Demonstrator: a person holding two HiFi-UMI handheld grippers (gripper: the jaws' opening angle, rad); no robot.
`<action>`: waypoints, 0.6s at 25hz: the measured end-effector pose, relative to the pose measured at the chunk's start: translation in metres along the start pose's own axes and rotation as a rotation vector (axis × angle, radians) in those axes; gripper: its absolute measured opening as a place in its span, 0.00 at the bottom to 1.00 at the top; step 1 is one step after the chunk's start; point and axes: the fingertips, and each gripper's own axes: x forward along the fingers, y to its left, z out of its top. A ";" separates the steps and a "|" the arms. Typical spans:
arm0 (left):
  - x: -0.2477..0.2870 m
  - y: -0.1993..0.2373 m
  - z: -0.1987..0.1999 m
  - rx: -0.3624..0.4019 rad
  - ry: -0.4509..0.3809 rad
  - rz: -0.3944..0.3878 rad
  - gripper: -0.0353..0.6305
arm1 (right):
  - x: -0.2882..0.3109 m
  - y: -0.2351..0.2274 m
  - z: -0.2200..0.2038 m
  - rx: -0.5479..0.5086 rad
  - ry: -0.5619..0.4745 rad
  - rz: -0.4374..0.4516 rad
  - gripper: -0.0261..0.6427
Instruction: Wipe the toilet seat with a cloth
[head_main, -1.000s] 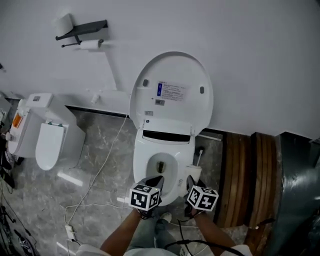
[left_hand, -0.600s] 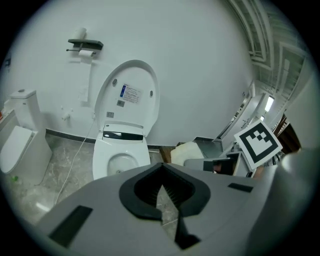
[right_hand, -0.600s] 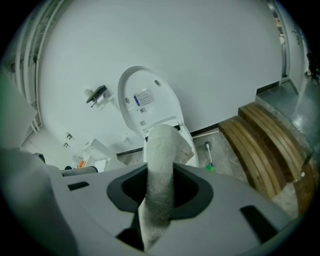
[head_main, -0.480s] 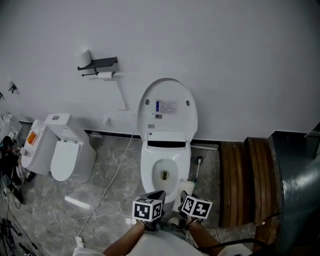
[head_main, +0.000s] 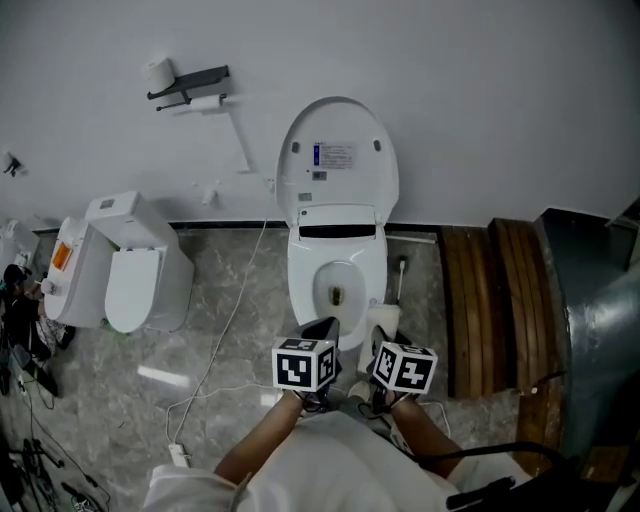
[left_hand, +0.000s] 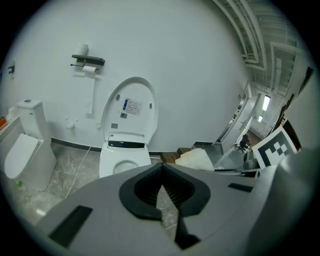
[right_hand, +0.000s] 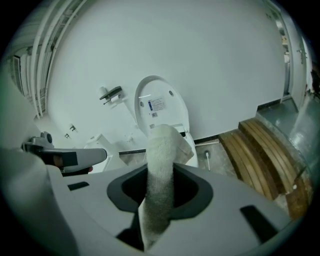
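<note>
The white toilet stands against the wall with its lid (head_main: 337, 150) raised and its seat (head_main: 338, 262) down round the bowl. Both grippers hang side by side just short of the bowl's front edge. My left gripper (head_main: 325, 328) is shut with nothing in it; in the left gripper view its jaws (left_hand: 161, 187) meet below the toilet (left_hand: 125, 155). My right gripper (head_main: 378, 340) is shut on a white terry cloth (right_hand: 162, 160), which sticks up from the jaws and hides part of the toilet. In the head view the cloth (head_main: 384, 318) shows beside the bowl.
A second, smaller toilet (head_main: 130, 275) stands at the left. A paper holder (head_main: 190, 85) is on the wall. A white cable (head_main: 225, 330) runs over the marble floor. A toilet brush (head_main: 400, 280) lies right of the bowl, with wooden steps (head_main: 495, 300) and a metal surface (head_main: 590, 300) beyond.
Both grippers have drawn back from the bowl's front rim and risen toward the person. The head camera has pulled back, so the toilet looks smaller. The cloth stays in the right gripper.
</note>
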 end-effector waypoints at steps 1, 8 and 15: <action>-0.001 0.000 -0.003 0.003 0.003 -0.003 0.07 | -0.001 0.003 -0.003 -0.010 0.000 -0.003 0.19; -0.010 0.001 -0.006 0.014 -0.007 -0.032 0.07 | -0.005 0.016 -0.010 -0.007 -0.001 -0.018 0.19; -0.017 0.006 -0.003 -0.033 -0.031 -0.050 0.07 | -0.008 0.028 0.001 -0.029 -0.026 -0.007 0.19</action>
